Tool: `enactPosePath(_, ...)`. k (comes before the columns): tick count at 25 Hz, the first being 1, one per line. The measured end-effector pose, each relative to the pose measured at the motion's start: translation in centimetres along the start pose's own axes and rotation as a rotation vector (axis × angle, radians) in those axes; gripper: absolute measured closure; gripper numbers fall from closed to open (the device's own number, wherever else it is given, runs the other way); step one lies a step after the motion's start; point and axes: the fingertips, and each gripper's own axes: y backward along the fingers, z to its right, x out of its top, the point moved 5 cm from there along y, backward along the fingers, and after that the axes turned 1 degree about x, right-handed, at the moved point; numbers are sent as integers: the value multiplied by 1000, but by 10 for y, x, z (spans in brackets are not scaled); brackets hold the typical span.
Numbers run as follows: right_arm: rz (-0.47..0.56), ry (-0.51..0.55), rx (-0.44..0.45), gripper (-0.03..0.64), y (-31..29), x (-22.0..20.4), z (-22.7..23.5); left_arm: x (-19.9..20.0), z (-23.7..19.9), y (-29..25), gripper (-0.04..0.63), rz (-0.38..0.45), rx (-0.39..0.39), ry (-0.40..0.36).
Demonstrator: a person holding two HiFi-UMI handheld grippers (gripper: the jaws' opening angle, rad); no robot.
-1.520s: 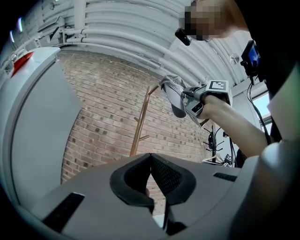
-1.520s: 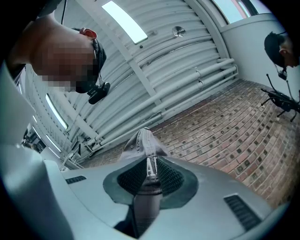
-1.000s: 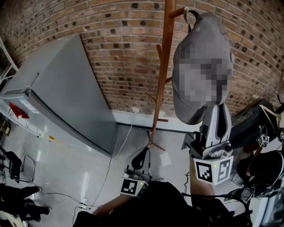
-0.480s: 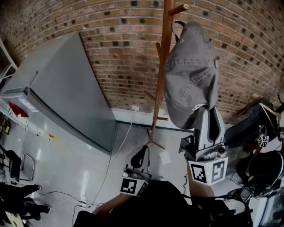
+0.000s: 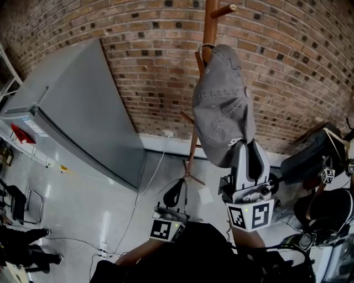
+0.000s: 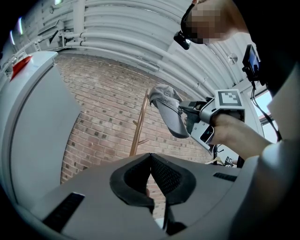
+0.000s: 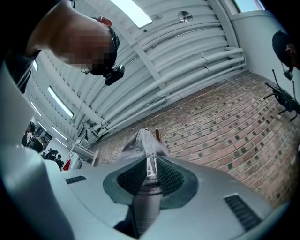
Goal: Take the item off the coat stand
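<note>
Step 1, lift-off: right gripper [image 5: 247,149] clamped on the brim of the grey cap [image 5: 221,105], crown at 12 o'clock beside the coat stand [image 5: 209,22], below its bare top peg [image 5: 224,9] — next, I judge, draw it clear toward 6 o'clock; left gripper [image 5: 176,194] closed, empty.

The right gripper [image 5: 246,148] is raised beside the person's chest and tilted upward, its jaws clamped on the brim of a grey cap [image 5: 221,105]. The left gripper [image 5: 176,192] sits lower, nearly level, jaw tips together with nothing between.

Cap [image 5: 221,105] before coat stand [image 5: 210,16] — cabinet [image 5: 77,110] left
</note>
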Motion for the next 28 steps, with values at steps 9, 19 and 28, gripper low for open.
enactPosePath(9,-76,3,-6,543,12,-25,0,3,3,-4,578,16,3,11)
enactPosePath(19,-129,12,-31,543,31,-45,-1,-1,6,-4,580,8,7,23)
enactPosePath(28,-152,18,-50,543,38,-53,5,-5,11,-3,578,-5,7,21)
